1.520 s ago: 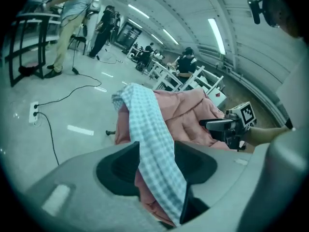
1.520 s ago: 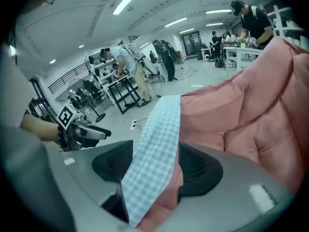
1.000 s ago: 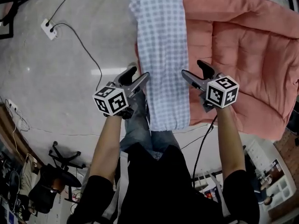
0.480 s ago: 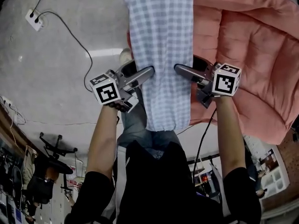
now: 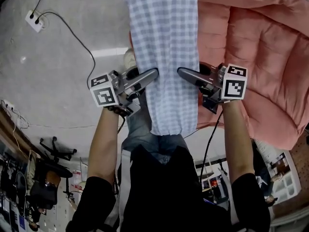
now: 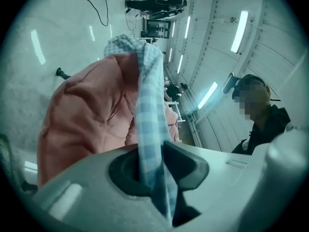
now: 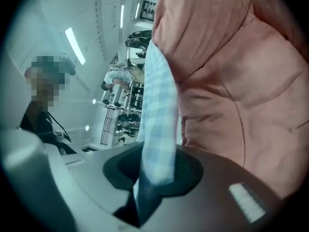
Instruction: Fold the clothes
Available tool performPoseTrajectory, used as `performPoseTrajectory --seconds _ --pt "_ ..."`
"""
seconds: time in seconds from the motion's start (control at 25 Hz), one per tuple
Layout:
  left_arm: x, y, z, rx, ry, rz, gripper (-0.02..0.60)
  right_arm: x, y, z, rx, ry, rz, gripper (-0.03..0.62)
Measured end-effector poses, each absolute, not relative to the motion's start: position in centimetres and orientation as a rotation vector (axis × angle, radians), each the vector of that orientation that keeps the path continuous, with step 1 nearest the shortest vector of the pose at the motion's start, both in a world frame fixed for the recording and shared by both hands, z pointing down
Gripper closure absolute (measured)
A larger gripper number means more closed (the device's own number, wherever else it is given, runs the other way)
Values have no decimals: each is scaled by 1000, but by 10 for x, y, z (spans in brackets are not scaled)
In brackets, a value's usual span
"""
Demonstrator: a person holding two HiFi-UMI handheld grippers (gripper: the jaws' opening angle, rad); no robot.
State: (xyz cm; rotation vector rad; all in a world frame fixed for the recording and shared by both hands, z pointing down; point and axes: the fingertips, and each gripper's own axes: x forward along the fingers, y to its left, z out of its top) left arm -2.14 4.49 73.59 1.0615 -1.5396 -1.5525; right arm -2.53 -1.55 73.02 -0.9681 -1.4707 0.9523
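As their jaws have just closed, your left gripper point(image 5: 154, 73) and right gripper point(image 5: 180, 71) pinch opposite edges of the checked garment point(image 5: 166, 42), lying along the pink quilt point(image 5: 251, 47); folding can likely begin.

A blue-and-white checked cloth point(image 5: 166, 57) runs down the middle, its hem ending just above the person's black shirt point(image 5: 159, 187). The left gripper point(image 5: 153, 73) and the right gripper point(image 5: 181, 71) point inward at its two side edges. Their jaws have just been closing, each with an edge of the cloth between them. A pink quilt point(image 5: 260, 57) lies to the right, and a power strip point(image 5: 35, 20) sits on the grey floor point(image 5: 48, 81) to the left.
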Motion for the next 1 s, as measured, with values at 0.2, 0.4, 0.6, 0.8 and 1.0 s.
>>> performPoseTrajectory --seconds 0.2,0.4,0.6,0.8,1.0 --pt "-13 52 725 1051 -1558 -1619 558 -21 -30 725 -969 -1543 918 568" --pt "-6 64 683 1094 -1608 -1687 559 -16 -30 684 -1011 -1625 954 566" --pt "15 83 605 1130 -1735 -1632 559 7 -21 600 -1075 -1708 1013 569" --pt "18 108 536 1192 -1903 -1308 558 10 4 529 -1169 -1800 872 574" --pt "8 125 496 1173 -1977 -1128 558 3 17 486 -1273 -1838 854 574"
